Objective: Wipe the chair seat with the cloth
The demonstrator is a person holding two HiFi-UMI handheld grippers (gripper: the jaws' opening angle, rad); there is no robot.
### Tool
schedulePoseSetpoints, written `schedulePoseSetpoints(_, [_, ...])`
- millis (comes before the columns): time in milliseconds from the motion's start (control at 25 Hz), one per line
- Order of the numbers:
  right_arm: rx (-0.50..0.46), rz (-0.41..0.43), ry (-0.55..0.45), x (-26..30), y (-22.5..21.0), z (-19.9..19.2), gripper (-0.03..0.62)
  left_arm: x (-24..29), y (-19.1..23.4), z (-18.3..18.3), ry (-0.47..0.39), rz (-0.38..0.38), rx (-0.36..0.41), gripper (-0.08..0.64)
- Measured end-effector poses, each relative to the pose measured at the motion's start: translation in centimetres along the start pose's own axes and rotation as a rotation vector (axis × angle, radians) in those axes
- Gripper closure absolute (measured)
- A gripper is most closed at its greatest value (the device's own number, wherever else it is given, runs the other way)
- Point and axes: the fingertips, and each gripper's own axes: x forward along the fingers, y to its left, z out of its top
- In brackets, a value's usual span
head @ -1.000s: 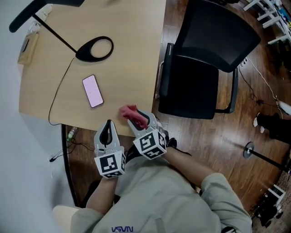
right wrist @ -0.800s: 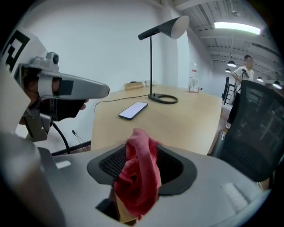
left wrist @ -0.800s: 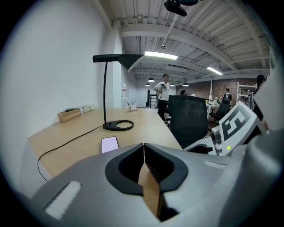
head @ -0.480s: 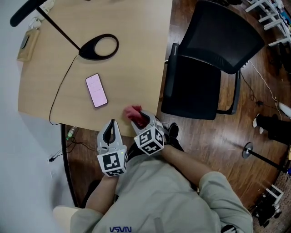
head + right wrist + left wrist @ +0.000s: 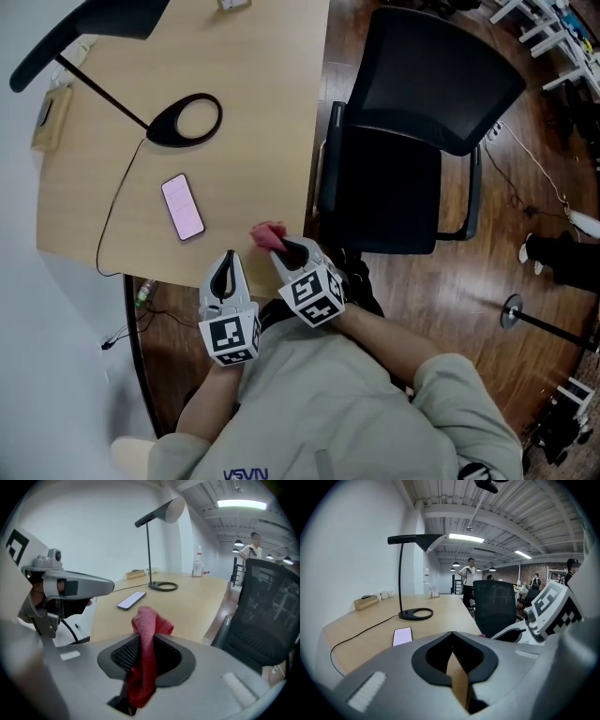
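Crumpled red terry cloth (image 5: 149, 620) is pinched in the right tool (image 5: 143, 641), whose jaws have just been closing. The left tool (image 5: 453, 641) is seen closed, with nothing held. The flat black chair seat (image 5: 389, 192) is untouched.

The chair seat (image 5: 389, 187) is bare and open from above. One armrest (image 5: 328, 164) stands in your way, between the desk (image 5: 253, 112) edge and the seat. The chair back (image 5: 436, 80) walls off the far side. The phone (image 5: 183, 207) and lamp base (image 5: 184, 119) sit well to your left.
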Motion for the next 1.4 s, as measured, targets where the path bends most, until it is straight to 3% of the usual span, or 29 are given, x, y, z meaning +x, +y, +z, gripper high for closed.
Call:
schedulePoseSetpoints(360, [0.166, -0.232, -0.162, -8.8, -16.6, 0.9, 0.506, 5.4, -10.2, 4.1, -0.013, -0.06, 0.028, 0.553])
schedulePoseSetpoints(640, [0.259, -0.292, -0.184, -9.4, -28.8, -1.8, 0.508, 13.2, -18.9, 5.5, 0.003, -0.089, 0.06, 0.554])
schedulePoseSetpoints(840, [0.299, -0.287, -0.153, -5.4, -35.6, -4.5, 0.509, 19.4, -21.9, 4.7, 0.053, -0.028, 0.027, 0.554])
schedulePoseSetpoints(1040, [0.351, -0.279, -0.075, 1.7, -40.1, -8.2, 0.509, 24.4, -22.4, 2.3, 0.117, 0.012, 0.016, 0.554])
schedulePoseSetpoints(1400, [0.354, -0.253, 0.062, 14.5, -43.6, -14.7, 0.509, 29.5, -22.1, -1.0, 0.159, 0.054, -0.006, 0.554])
